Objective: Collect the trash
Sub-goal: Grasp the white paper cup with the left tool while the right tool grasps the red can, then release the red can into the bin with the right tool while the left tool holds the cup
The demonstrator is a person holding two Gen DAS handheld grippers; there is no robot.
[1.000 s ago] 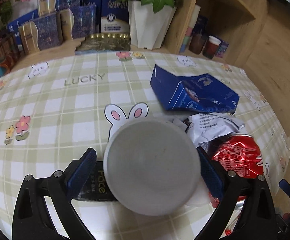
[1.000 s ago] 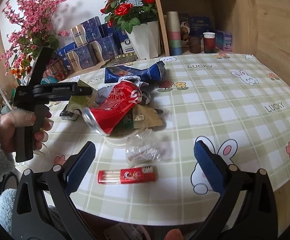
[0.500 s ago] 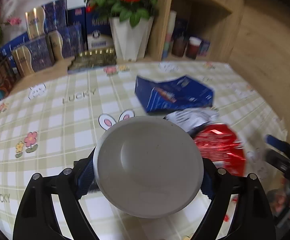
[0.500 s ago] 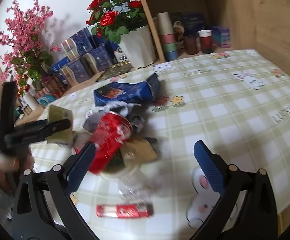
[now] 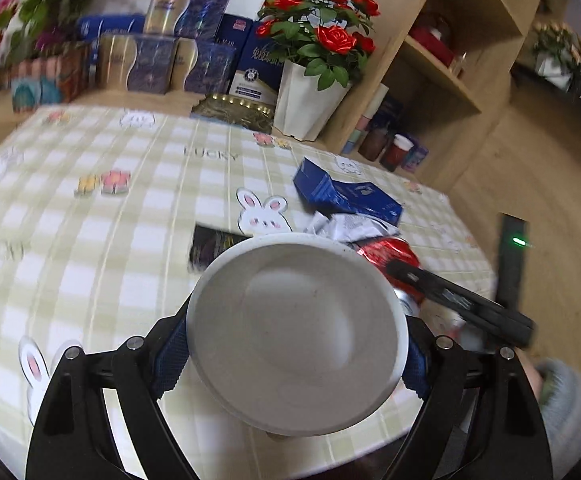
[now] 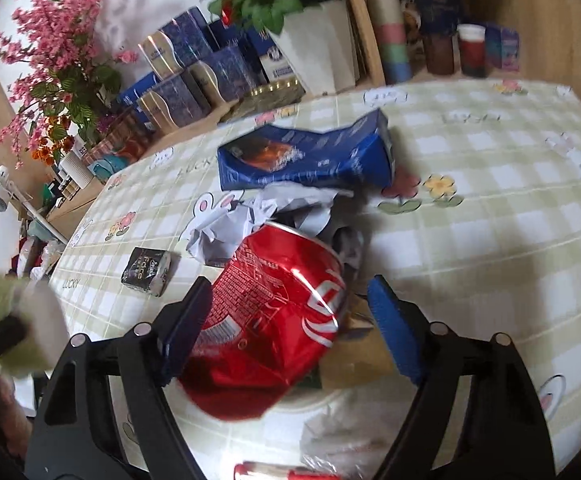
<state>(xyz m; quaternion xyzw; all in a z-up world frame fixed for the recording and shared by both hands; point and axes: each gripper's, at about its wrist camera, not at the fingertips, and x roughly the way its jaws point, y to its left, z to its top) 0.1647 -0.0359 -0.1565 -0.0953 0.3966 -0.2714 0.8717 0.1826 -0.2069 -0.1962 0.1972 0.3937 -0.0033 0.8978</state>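
Trash, assorted, heaped on a table (image 6: 490, 216) under a green-and-white checked cloth printed with rabbits, flowers and the word "LUCKY"; items as follows.

Paper bowl (image 5: 296, 332), white, seen from its underside; held between the blue pads of the left gripper (image 5: 290, 354), whose jaws stand wide and press on the bowl's rim at both sides; the bowl is off the cloth.

Red can (image 6: 274, 316), crushed, white script and small print on its side, not readable; it lies tilted on the heap between the fingers of the right gripper (image 6: 290, 320); those jaws are closing, the left pad at the can's side, the right pad apart from it with a gap showing.

Crumpled white paper (image 6: 258, 216), just behind the can, touching it.

Blue carton (image 6: 306, 156), flattened, lying behind the paper; print too blurred to read.

Small dark packet (image 6: 146, 270), lettered "Face", lying alone to the left of the heap.

Brown card (image 6: 354, 356), under the can's right side.

Red narrow wrapper (image 6: 286, 472), at the near edge of the table; lettering illegible.

Background: white pot of red roses (image 5: 310, 100); blue and gold boxes (image 5: 158, 60) stacked beside it.
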